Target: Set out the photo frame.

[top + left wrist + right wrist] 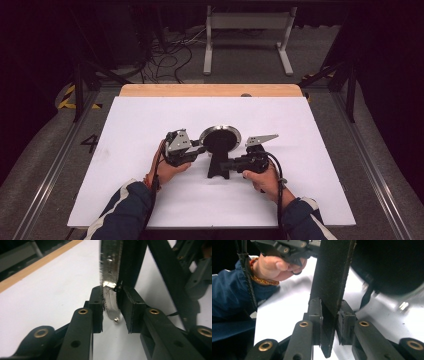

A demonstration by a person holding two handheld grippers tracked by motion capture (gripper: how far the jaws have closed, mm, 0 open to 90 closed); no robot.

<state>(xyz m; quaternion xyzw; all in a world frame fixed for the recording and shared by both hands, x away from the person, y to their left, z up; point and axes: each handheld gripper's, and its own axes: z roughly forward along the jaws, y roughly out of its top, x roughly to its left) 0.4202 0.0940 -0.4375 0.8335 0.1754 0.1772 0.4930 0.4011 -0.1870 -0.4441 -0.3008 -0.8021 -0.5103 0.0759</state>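
Observation:
A round disc with a silver rim and a dark face stands upright on a black stand in the middle of the white table top. My left gripper comes in from the left and is shut on the disc's rim. In the left gripper view the silver rim is pinched edge-on between the pads of the left gripper. My right gripper reaches in from the right, shut on the stand. In the right gripper view a flat black strut sits between the pads of the right gripper, and the dark disc is at upper right.
The white sheet covers a wooden table whose far edge shows bare. Beyond it stand a white metal frame and loose cables on the floor. A hand in a blue sleeve holds the left gripper.

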